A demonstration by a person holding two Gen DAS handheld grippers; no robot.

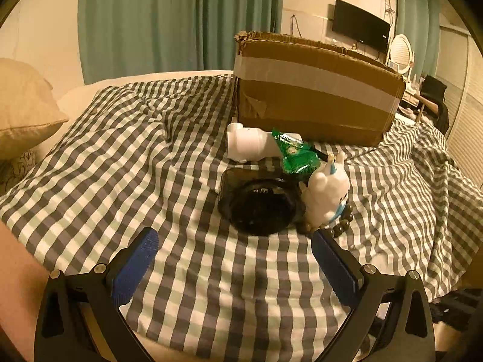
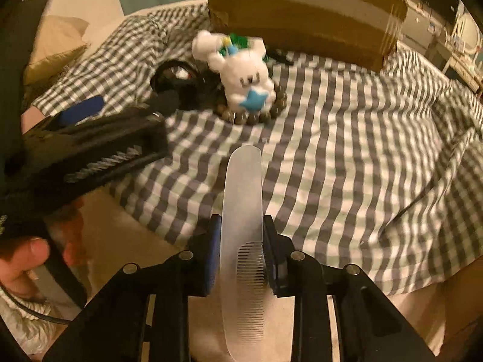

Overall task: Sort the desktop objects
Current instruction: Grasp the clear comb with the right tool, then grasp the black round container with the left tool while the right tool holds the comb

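Ahead of the open, empty left tongs [image 1: 234,252], a black camera [image 1: 259,202] is seen on the bed [image 1: 151,157], the cardboard box [image 1: 317,90] beyond. From the right wrist, a clear comb [image 2: 243,208] is clamped in the right tongs [image 2: 241,244], its long axis pointed toward the box [image 2: 302,9].

A translucent white comb [image 2: 241,211] stands on edge, clamped between blue pads, its rounded handle end pointing forward over the checked cloth and its fine teeth low down. Ahead, a white plush toy [image 2: 241,72] with a blue star on its belly sits upright inside a ring of dark beads [image 2: 256,116]. Just beside the plush lies a black round-lensed object [image 1: 259,202], possibly a camera. Behind these, a white plastic piece [image 1: 247,146] lies on its side, touching a green crinkled packet [image 1: 297,155]. A taped cardboard box [image 1: 317,90] stands just behind them.
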